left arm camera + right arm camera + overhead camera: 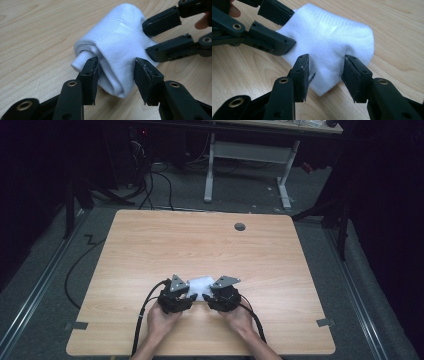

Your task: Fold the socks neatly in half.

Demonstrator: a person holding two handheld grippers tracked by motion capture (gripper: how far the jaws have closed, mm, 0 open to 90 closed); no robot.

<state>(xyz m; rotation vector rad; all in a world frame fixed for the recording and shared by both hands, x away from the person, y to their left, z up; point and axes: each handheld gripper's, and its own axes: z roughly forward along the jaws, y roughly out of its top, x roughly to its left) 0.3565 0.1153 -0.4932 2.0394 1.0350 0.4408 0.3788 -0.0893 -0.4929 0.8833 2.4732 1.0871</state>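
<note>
Dim room, light wooden table with a grey round grommet at its far edge; well toward the person from it, a rolled white knit cloth bundle lies between both tongs. Left tongs and right tongs are spread apart, straddling opposite ends, clamping nothing. Risk: the loosely wound roll, inner coil poking out one end, unrolls or skids if only the outer layer gets pinched.
</note>
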